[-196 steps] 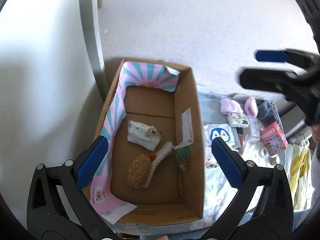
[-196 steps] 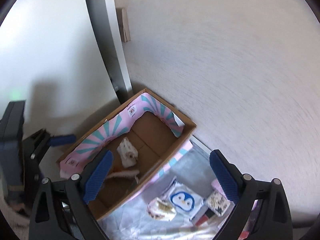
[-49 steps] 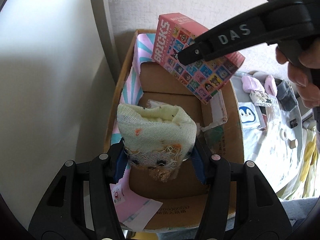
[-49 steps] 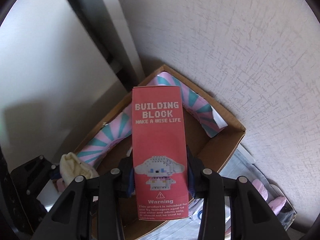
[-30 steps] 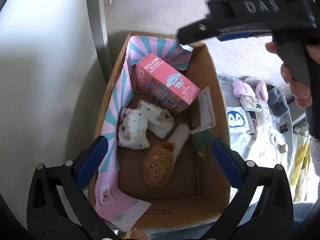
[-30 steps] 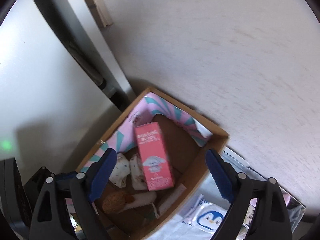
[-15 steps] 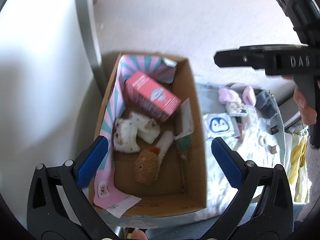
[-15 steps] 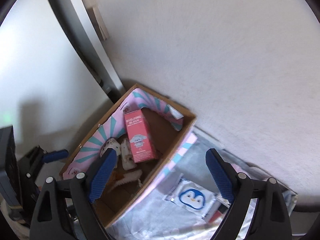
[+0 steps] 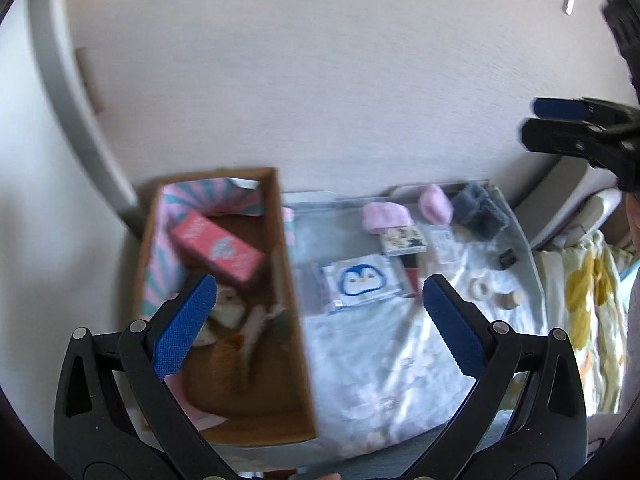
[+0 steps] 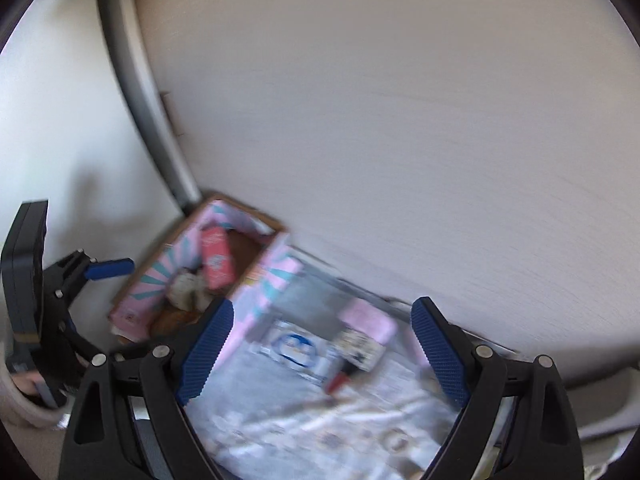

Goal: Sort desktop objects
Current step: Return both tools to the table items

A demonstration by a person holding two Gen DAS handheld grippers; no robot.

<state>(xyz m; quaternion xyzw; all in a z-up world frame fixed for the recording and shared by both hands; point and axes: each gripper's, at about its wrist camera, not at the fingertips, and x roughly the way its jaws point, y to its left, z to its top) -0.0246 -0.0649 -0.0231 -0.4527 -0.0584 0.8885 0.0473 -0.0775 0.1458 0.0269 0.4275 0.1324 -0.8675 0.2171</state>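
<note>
At the left, the open brown cardboard box (image 9: pixel 288 280) with pink-and-teal striped lining serves as the collecting bin. The red rectangular building-block carton (image 9: pixel 218 246) lies flat inside it near the far end, its long axis running diagonally from the far-left corner toward the right wall. Small soft toys lie nearer the camera, blurred. The left gripper (image 9: pixel 316 312) hangs above the box's right wall, jaws spread wide and empty. To the right, unsorted items wait on the pale patterned cloth (image 9: pixel 360 360): a white penguin-print packet (image 9: pixel 362 280) and pink fluffy pieces (image 9: pixel 386 216). The right gripper (image 10: pixel 320 346) hovers over them, likewise agape and empty, probably choosing the next pick.
</note>
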